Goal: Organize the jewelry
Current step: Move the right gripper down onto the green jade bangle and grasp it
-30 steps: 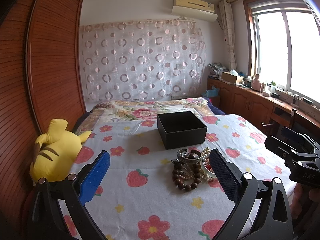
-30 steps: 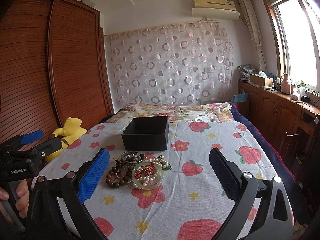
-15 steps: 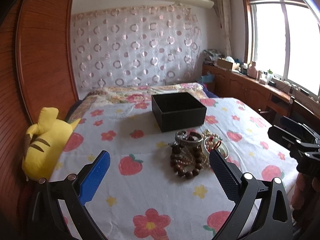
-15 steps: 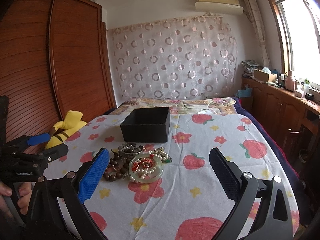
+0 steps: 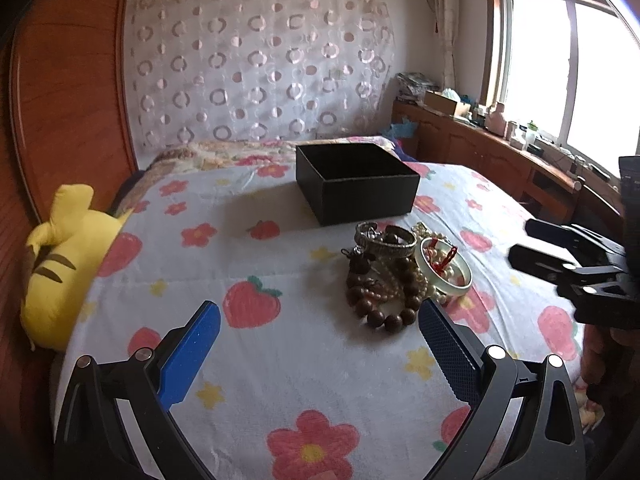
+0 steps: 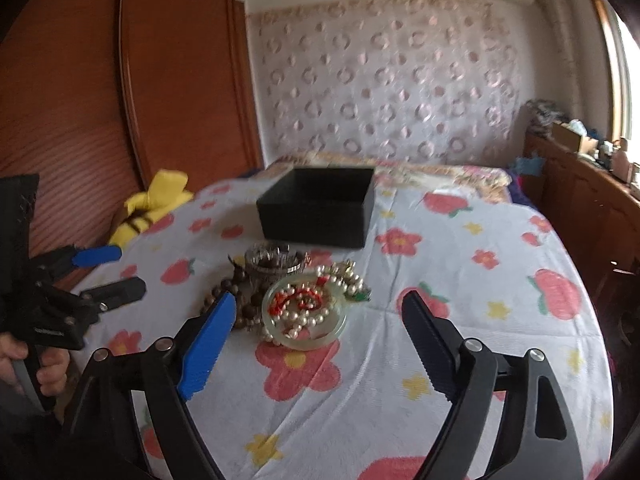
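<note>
A pile of jewelry (image 5: 396,268) lies on the flowered bedcover in front of an open black box (image 5: 356,184). In it are a brown wooden bead bracelet (image 5: 380,312), a silver bangle (image 5: 386,240) and a pale green bangle (image 5: 460,284) filled with pearls and something red. My left gripper (image 5: 318,308) is open and empty, just short of the beads. My right gripper (image 6: 318,300) is open with its jaws closing. The green bangle (image 6: 336,330) shows between its fingers, untouched by the pads. The box (image 6: 316,212) stands behind. Each view shows the other gripper (image 5: 560,256) (image 6: 110,274) at its edge.
A yellow plush toy (image 5: 60,264) lies at the bed's left edge against a wooden wardrobe (image 6: 180,80). A low wooden cabinet (image 5: 500,160) with clutter runs under the window on the right. A hand (image 6: 48,368) holds the left gripper's handle.
Both grippers have sunk and tilted down toward the jewelry pile, which now looks larger and nearer. The right gripper's fingers stand a little closer together than before.
</note>
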`<state>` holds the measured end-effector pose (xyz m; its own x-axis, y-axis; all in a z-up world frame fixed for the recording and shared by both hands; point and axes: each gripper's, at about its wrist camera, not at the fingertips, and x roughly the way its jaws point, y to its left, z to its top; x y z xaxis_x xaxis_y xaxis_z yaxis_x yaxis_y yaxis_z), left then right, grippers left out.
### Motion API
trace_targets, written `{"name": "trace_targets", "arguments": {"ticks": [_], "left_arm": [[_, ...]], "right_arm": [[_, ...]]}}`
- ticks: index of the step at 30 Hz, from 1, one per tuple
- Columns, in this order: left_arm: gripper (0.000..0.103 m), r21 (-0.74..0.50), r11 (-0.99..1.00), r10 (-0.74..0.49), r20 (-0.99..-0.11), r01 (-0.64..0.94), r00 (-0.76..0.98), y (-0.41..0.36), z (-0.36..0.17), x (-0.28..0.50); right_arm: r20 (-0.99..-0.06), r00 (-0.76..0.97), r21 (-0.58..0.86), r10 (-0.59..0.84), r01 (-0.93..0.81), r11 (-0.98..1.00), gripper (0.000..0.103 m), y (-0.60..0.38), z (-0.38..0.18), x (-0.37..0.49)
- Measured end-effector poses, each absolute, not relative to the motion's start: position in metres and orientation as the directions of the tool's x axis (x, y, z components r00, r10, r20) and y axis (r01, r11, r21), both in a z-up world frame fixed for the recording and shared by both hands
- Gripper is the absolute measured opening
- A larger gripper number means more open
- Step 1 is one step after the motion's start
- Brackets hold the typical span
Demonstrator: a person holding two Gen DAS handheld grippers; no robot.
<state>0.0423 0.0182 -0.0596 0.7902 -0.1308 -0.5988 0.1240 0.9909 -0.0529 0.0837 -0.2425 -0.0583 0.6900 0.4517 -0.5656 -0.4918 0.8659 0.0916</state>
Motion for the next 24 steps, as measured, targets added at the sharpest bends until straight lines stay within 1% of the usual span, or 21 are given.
{"name": "trace_targets", "arguments": {"ticks": [12,13,17,21,23,24], "left_arm": [[0.096,-0.096,0.983,-0.180,-0.629,0.154,0.756,0.028,-0.070,0.051],[0.095,-0.100,0.982,-0.185,-0.630,0.157,0.754,0.029,-0.071,0.052],[0.086,-0.120,0.978,-0.208,-0.646,0.171,0.734,0.031,-0.074,0.058],[0.083,-0.125,0.976,-0.216,-0.658,0.178,0.722,0.032,-0.077,0.064],[0.083,-0.123,0.976,-0.214,-0.662,0.178,0.718,0.032,-0.077,0.067],[0.083,-0.121,0.976,-0.214,-0.663,0.179,0.718,0.032,-0.076,0.068]], "right_arm": [[-0.725,0.503,0.112,0.471,-0.588,0.801,0.087,-0.206,-0.082,0.127],[-0.734,0.494,0.112,0.467,-0.590,0.800,0.087,-0.204,-0.083,0.130],[-0.771,0.454,0.117,0.446,-0.587,0.801,0.087,-0.197,-0.092,0.142],[-0.787,0.424,0.138,0.449,-0.589,0.797,0.087,-0.196,-0.099,0.149],[-0.786,0.430,0.130,0.445,-0.588,0.798,0.084,-0.197,-0.101,0.150],[-0.786,0.436,0.119,0.437,-0.588,0.800,0.077,-0.197,-0.101,0.150]]}}
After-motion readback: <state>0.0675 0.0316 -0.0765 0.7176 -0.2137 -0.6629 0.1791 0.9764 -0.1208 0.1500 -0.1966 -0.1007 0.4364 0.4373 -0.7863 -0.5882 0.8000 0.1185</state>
